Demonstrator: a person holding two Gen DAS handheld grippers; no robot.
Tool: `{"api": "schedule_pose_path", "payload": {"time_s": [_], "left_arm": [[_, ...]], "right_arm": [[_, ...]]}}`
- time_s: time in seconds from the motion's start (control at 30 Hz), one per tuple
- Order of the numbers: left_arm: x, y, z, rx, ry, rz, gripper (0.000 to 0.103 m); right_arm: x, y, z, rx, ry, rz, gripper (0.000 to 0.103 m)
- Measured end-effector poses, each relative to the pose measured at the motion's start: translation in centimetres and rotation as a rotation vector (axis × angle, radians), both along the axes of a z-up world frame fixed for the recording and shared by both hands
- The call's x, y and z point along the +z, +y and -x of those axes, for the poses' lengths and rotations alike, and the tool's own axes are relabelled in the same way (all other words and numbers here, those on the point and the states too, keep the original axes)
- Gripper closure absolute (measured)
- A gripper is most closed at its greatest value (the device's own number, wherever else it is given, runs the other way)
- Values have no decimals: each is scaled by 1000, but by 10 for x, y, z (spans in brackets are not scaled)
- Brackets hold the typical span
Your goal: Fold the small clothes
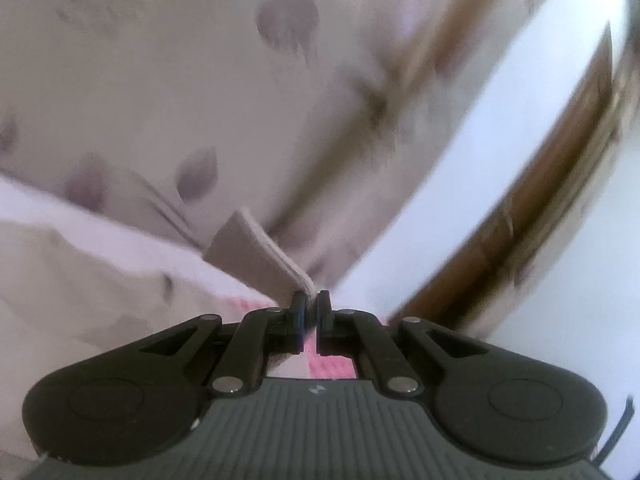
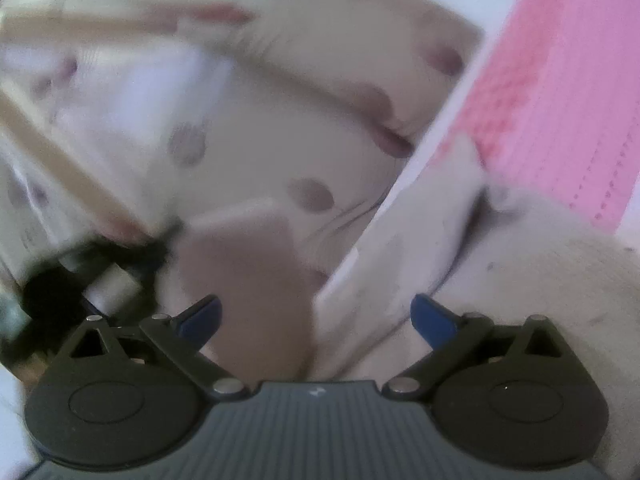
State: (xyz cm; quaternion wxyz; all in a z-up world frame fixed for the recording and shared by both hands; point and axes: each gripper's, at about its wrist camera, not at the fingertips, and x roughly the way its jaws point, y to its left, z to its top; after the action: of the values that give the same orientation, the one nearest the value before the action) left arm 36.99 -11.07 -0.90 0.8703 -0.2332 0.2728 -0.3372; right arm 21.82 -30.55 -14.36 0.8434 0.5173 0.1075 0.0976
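A: Where is the garment?

B: The small pale garment [image 1: 256,256] has a grey-mauve ribbed band at its edge, and that band sits clamped in the left tool [image 1: 311,300]. From the jaw tips it runs up and to the left in the left wrist view, its long axis slanting away from the tool. The rest of the cloth trails to the lower left, blurred.

A: And the right tool?

B: The right tool [image 2: 316,316] stands wide apart with nothing pressed between its blue pads [image 2: 202,318]. In its own view a mauve-grey flap, likely the same band, lies straight ahead between the open fingers, reaching forward and slightly left. Whether a pad touches it I cannot tell; the blur is heavy.

A: So which hand is nearer?

B: The left already has the band. The right, I judge, is close enough to take a second hold on the cloth just ahead of it, which a fold would need.

A: What lies around?

B: A cream spotted sheet [image 1: 160,80] underneath, looking like a bed, a pink cloth [image 2: 560,100] to the right, and a brown wooden edge [image 1: 540,216] beyond.
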Motion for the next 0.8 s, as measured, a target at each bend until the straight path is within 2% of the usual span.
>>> {"api": "schedule_pose_path", "payload": {"time_s": [0.1,0.13,0.17,0.2,0.23,0.27,0.37,0.43,0.53,0.6,0.63,0.7,0.77,0.8], "left_arm": [[-27,-24,0,-63,18,-37,97],[-32,-27,2,-77,17,-40,83],[-35,-28,4,-78,10,-38,61],[-38,-23,8,-66,4,-28,46],[-37,-17,13,-37,-4,-13,19],[-35,-10,20,-6,-18,1,5],[-30,20,46,73,-72,-4,2],[-35,39,62,125,-94,-80,2],[-53,70,88,205,-154,-234,2],[-69,89,100,249,-167,-286,2],[-79,98,104,268,-155,-288,2],[-94,114,109,294,-105,-224,2],[-106,124,115,335,-61,-163,3],[-102,129,117,337,-68,-148,3]], "right_arm": [[1,-3,2,7,-3,1,2],[0,-4,1,9,-4,0,2],[0,-5,0,10,-9,-12,2],[-1,-6,1,11,-13,-18,2],[-1,-7,4,15,-13,-18,2],[0,-7,4,18,-9,-10,2],[6,-4,-2,52,45,49,2],[19,1,-2,53,109,158,2],[45,4,-3,25,128,393,2],[61,0,-12,10,132,497,2],[67,-3,-18,11,141,503,2],[79,-3,-37,24,162,509,2],[89,10,-54,21,176,576,2],[91,19,-64,26,181,623,2]]}}
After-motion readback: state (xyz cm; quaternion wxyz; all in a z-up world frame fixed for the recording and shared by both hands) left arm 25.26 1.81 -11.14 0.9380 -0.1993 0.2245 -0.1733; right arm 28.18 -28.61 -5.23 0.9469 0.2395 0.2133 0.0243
